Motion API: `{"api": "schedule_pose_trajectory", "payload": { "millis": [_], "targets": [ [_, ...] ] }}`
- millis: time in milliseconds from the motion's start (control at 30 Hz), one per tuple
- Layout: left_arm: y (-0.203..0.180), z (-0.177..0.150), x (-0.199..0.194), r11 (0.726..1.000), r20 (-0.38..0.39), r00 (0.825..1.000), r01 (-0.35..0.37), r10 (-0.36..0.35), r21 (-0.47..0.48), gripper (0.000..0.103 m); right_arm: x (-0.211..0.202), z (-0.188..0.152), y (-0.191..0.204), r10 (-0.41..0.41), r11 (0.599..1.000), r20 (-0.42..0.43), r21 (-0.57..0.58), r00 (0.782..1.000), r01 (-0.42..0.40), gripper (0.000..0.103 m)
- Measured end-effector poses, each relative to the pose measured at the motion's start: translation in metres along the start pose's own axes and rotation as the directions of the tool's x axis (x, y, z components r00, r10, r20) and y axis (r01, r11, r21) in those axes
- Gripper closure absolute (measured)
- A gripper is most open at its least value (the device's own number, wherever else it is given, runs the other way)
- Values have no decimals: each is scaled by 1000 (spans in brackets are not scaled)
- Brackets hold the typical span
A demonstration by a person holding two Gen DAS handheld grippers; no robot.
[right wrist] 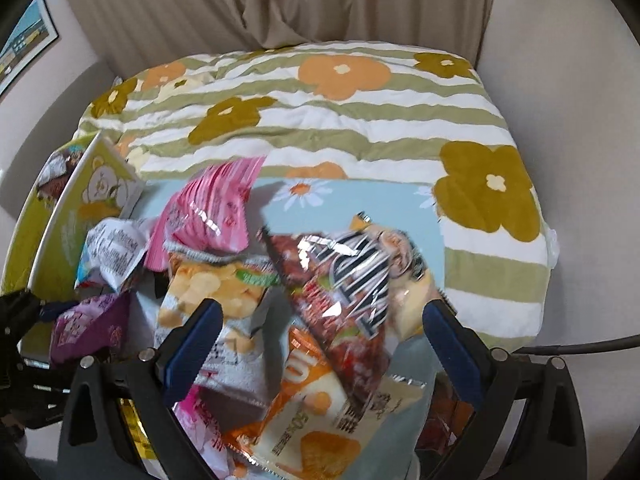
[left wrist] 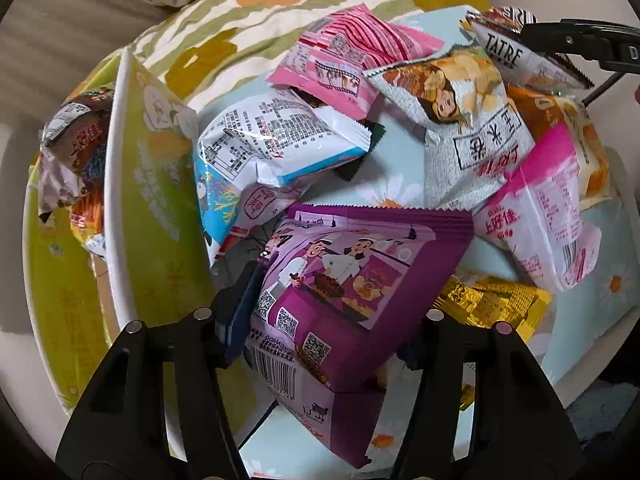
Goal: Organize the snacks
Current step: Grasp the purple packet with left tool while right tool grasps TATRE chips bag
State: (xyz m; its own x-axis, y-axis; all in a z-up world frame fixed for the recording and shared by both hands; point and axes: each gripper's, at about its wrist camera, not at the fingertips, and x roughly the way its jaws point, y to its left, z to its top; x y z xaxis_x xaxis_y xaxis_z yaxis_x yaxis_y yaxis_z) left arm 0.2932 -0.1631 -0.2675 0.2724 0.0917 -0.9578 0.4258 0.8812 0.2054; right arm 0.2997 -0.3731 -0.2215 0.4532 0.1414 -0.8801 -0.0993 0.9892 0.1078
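Observation:
A heap of snack packets lies on a light blue daisy cloth [left wrist: 400,184]. My left gripper [left wrist: 320,344] is shut on a purple packet [left wrist: 352,280] at its lower end. A green box [left wrist: 156,216] stands at the left with a packet [left wrist: 76,152] inside. My right gripper [right wrist: 324,328] is open, its fingers either side of a shiny dark red and striped packet [right wrist: 344,280] that lies over an orange packet [right wrist: 308,412]. The right gripper also shows at the top right of the left wrist view [left wrist: 580,44], at the white TATRE packet [left wrist: 516,56].
Pink [left wrist: 352,60], silver [left wrist: 464,120], white-blue [left wrist: 264,148] and gold [left wrist: 492,304] packets crowd the cloth. A green-striped flowered quilt [right wrist: 320,120] lies beyond, with a beige curtain [right wrist: 280,0] behind. A black cable [right wrist: 580,344] runs at the right.

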Motion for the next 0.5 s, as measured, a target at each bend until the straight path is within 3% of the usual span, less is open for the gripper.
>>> {"api": "schedule_pose_trajectory", "payload": {
  "millis": [100,267,433,500],
  "targets": [
    [5,3,0,1000,-4,1000,16,-16,-20,50,7,6,0,-5,1000,-15,-24,1000,5,3],
    [10,8,-1,999,-11,1000,27,-27,-25,51,27,6,11,-92,975,-40,-204,995,82,3],
    [8,7,-5,999,-7,999,35,-35,-31,51,48,4,10,-122,953,-60,-285,991,100,3],
    [8,7,-7,999,-5,999,35,-36,-34,51,54,3,10,-142,943,-55,-312,988,118,11]
  ]
}}
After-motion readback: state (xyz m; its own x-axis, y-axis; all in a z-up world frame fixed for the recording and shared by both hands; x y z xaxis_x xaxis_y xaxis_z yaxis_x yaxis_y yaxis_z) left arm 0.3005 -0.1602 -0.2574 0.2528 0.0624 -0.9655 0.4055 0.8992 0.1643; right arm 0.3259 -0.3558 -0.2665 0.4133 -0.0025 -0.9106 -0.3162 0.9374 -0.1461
